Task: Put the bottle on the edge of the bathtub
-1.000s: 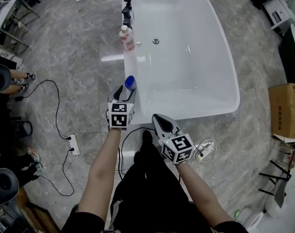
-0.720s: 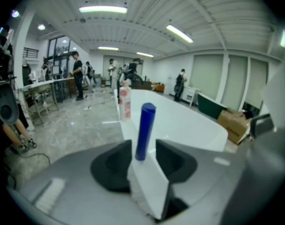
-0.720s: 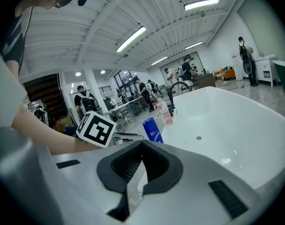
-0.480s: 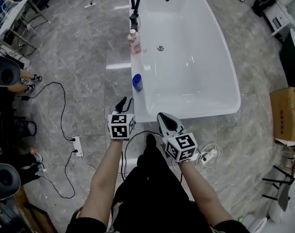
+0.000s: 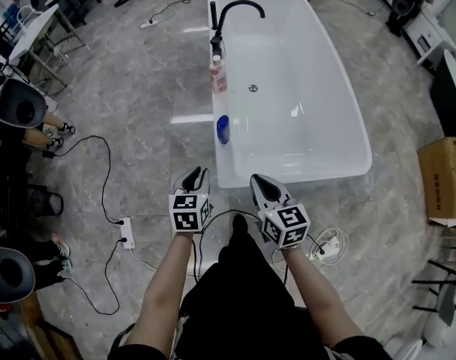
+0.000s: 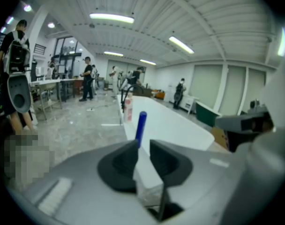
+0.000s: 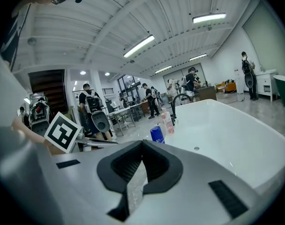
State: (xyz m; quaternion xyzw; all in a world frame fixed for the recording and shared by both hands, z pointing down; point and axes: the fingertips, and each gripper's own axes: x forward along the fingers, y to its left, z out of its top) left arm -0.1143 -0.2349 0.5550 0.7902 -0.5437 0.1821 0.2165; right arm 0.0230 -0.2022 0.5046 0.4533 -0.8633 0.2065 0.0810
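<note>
The blue bottle (image 5: 223,129) stands upright on the left rim of the white bathtub (image 5: 288,172), free of both grippers. It shows past the left jaws as a blue bottle (image 6: 140,127) and in the right gripper view as a blue bottle (image 7: 157,134). My left gripper (image 5: 196,173) hovers over the floor short of the tub's near end. Its jaws are closing, a narrow gap still shows in the left gripper (image 6: 143,144), and nothing is between them. Beside it, my right gripper (image 5: 259,180) is shut and empty; in its own view the tips of the right gripper (image 7: 142,143) meet.
A pink-white bottle (image 5: 217,73) and a black faucet (image 5: 235,10) stand further along the same rim. A power strip (image 5: 126,232) with cables lies on the floor at left, a white corded thing (image 5: 329,247) at right, a cardboard box (image 5: 444,178) far right. People stand at the left.
The left gripper let go of the blue bottle on the rim and drew back toward me with the right one. The left jaws have narrowed.
</note>
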